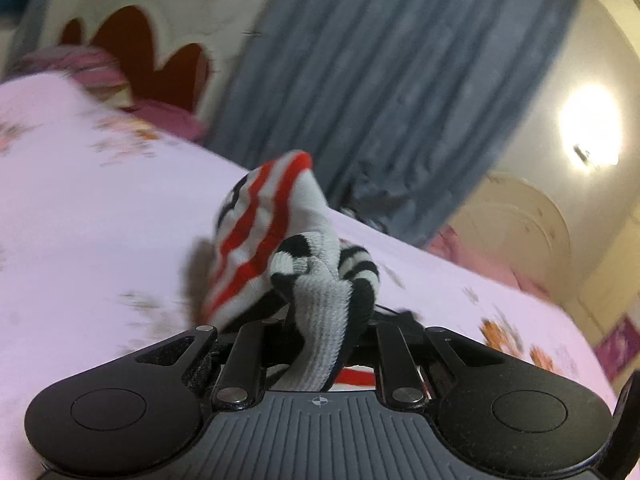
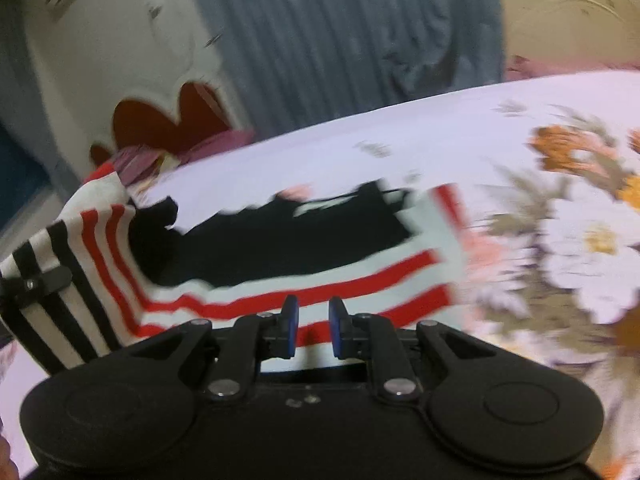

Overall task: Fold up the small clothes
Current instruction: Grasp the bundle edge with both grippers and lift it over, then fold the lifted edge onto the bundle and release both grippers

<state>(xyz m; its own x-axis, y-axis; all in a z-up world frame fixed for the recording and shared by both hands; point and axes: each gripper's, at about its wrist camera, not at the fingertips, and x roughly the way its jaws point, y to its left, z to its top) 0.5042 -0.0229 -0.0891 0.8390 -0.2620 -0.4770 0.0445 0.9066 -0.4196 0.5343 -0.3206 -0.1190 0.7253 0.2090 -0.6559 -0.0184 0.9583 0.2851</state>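
Observation:
A small striped garment, white with red and black stripes, lies on the bed. In the left wrist view my left gripper (image 1: 320, 320) is shut on a bunched fold of the garment (image 1: 320, 292) and lifts it off the sheet; its fingertips are hidden by the cloth. In the right wrist view the garment (image 2: 280, 280) lies spread in front of my right gripper (image 2: 314, 320), showing a black patch and red stripes. The right gripper's blue-padded jaws stand a little apart, open and empty, just above the garment's near edge. The left gripper (image 2: 36, 284) holds the garment's raised left end.
The bed sheet (image 2: 440, 136) is pale pink with a flower print. A grey-blue curtain (image 1: 380, 80) hangs behind the bed. A white headboard with red cut-outs (image 1: 132, 36) and pink pillows (image 1: 92, 68) stand at the far end. A lamp (image 1: 592, 124) glows on the wall.

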